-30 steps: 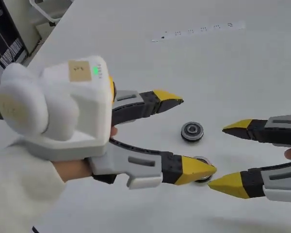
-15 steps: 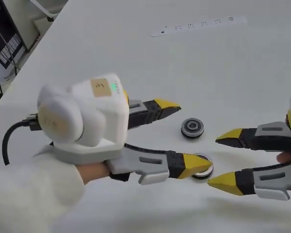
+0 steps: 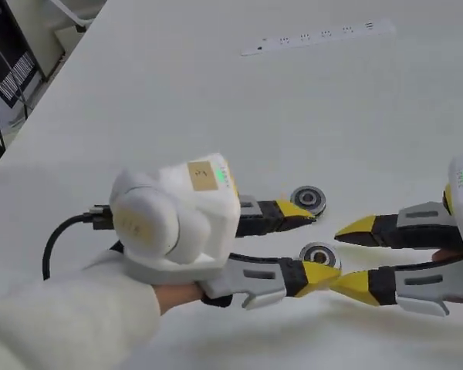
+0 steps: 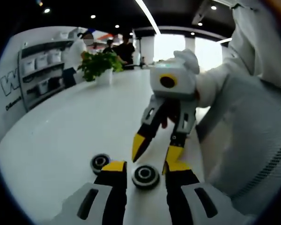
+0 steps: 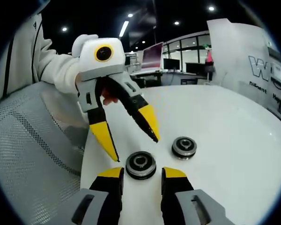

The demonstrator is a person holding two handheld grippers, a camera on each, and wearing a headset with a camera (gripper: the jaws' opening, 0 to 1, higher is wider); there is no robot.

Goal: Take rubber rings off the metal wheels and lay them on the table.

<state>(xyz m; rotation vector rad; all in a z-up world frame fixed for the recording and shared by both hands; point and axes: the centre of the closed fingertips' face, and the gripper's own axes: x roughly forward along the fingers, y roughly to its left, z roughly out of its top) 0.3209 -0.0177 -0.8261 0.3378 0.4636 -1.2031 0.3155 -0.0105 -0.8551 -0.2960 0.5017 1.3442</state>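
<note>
Two small metal wheels with black rubber rings lie on the white table (image 3: pixel 216 100). The far wheel (image 3: pixel 308 199) sits just beyond my left gripper's upper jaw. The near wheel (image 3: pixel 319 254) lies flat between the yellow tips of my left gripper (image 3: pixel 322 243), which is open around it. From the right, my right gripper (image 3: pixel 338 258) also stands open, its tips almost meeting the left one's at that wheel. In the left gripper view the near wheel (image 4: pixel 145 176) is between my jaws and the far wheel (image 4: pixel 99 162) is to the left. In the right gripper view the near wheel (image 5: pixel 140 165) lies just ahead of my jaws, the far wheel (image 5: pixel 184 146) beyond.
A white power strip (image 3: pixel 316 37) lies at the far side of the table. A black cable (image 3: pixel 62 231) trails from the left gripper toward the table's left edge. A potted plant (image 4: pixel 100 65) stands on the table's far end, with people behind it.
Both grippers have dropped toward the table and closed in on the near wheel from opposite sides. The left jaws now straddle it. The wheels have not moved.
</note>
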